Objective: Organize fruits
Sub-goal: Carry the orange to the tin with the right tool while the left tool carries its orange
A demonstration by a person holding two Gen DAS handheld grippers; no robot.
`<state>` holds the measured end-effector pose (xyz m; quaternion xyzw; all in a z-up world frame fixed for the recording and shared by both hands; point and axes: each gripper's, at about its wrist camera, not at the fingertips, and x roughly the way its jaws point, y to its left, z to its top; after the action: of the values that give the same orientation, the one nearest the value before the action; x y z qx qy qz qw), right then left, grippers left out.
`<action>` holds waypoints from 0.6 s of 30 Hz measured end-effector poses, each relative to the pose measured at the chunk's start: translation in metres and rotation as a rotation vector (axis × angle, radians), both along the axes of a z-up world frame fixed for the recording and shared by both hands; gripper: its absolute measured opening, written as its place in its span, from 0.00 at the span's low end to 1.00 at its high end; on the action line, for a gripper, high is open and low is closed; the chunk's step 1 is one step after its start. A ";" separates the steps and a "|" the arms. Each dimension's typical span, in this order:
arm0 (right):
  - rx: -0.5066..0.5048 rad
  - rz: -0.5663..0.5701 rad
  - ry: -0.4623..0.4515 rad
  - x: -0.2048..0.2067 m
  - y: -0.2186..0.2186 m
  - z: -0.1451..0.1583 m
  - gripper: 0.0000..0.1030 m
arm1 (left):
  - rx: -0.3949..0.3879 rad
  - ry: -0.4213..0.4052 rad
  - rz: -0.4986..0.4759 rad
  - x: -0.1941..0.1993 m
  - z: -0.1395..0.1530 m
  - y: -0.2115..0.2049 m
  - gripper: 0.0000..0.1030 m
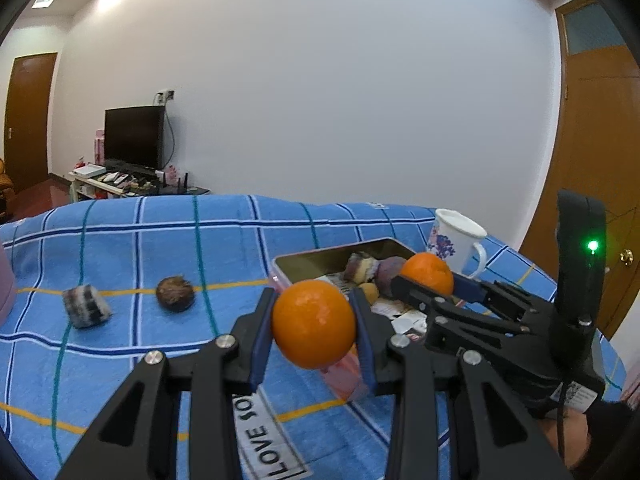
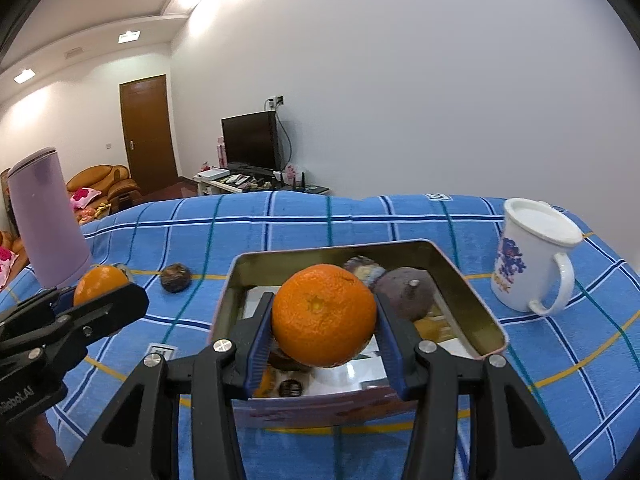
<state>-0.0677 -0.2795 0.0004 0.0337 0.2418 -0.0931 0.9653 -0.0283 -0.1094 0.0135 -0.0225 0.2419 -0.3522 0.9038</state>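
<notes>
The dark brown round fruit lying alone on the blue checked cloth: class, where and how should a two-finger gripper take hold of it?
Grip the dark brown round fruit across its widest middle, coming from above with fingers either side. It is roughly spherical and sits alone on the blue checked cloth, apart from the striped chunk, so both flanks look free. Both grippers already hold oranges, so one must release first.

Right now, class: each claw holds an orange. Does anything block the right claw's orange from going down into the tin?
Nothing visible blocks it. The right claw holds its orange directly above the open tin, which has no lid on. Fruit already lies inside, toward the back, with bare floor showing nearer the front.
</notes>
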 end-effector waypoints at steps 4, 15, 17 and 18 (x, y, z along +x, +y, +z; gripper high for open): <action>0.003 -0.033 -0.001 -0.002 -0.018 0.001 0.48 | 0.001 -0.006 -0.026 0.000 0.002 -0.016 0.37; 0.009 -0.123 0.008 -0.004 -0.063 0.000 0.48 | 0.007 -0.017 -0.073 0.007 0.006 -0.062 0.37; 0.007 -0.128 0.010 -0.002 -0.066 0.000 0.48 | 0.003 -0.001 -0.072 0.011 0.006 -0.070 0.37; 0.004 -0.130 0.010 0.000 -0.067 0.001 0.48 | 0.000 0.007 -0.071 0.014 0.006 -0.073 0.37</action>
<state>-0.0680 -0.3470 0.0010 0.0509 0.2443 -0.1553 0.9558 -0.0147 -0.1825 0.0191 -0.0153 0.2457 -0.3840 0.8899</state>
